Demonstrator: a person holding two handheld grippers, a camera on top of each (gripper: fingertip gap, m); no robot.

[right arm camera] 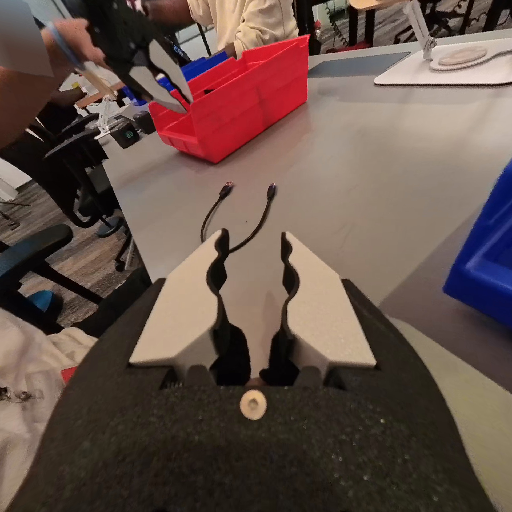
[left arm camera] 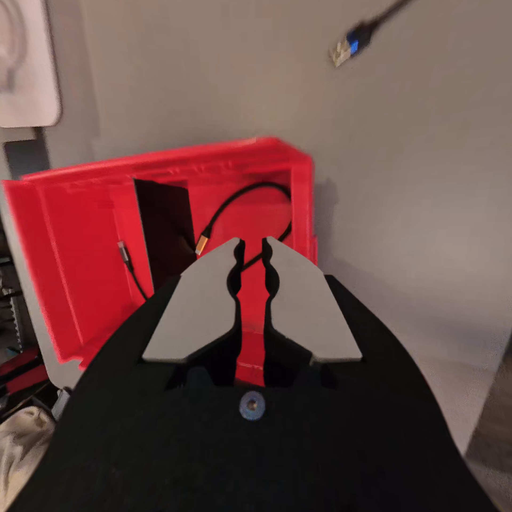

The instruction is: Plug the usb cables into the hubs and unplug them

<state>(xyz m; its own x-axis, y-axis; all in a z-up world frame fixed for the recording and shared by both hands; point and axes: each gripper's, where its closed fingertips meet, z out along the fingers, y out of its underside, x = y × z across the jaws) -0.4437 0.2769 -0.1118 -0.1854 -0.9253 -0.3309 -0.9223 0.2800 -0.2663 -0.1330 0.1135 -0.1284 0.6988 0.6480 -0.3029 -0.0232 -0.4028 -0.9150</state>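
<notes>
My left gripper [left arm camera: 253,242] hangs over a red bin [left arm camera: 83,249], its jaws a narrow gap apart and empty. In the bin lie a black cable with an orange plug [left arm camera: 201,244], a cable with a grey plug [left arm camera: 123,251] and a dark upright panel [left arm camera: 163,230]. A blue-marked USB plug [left arm camera: 347,47] lies on the table beyond the bin. My right gripper [right arm camera: 255,235] is open and empty, low over the grey table [right arm camera: 360,166]. Just ahead of it lies a short black cable with one plug to the left [right arm camera: 227,189] and one to the right [right arm camera: 272,191]. The left gripper [right arm camera: 177,102] also shows in the right wrist view, above the red bin [right arm camera: 235,110].
A blue bin [right arm camera: 487,263] stands at the right edge. A white pad with a small stand [right arm camera: 443,69] lies at the far right. A person in a cream top [right arm camera: 249,22] sits behind the red bin. Office chairs [right arm camera: 69,155] stand off the table's left edge. Tip to tip, the grippers are about 35 cm apart. The blue-marked USB plug [left arm camera: 347,47] sits 15 cm or so from the ends of my left fingers.
</notes>
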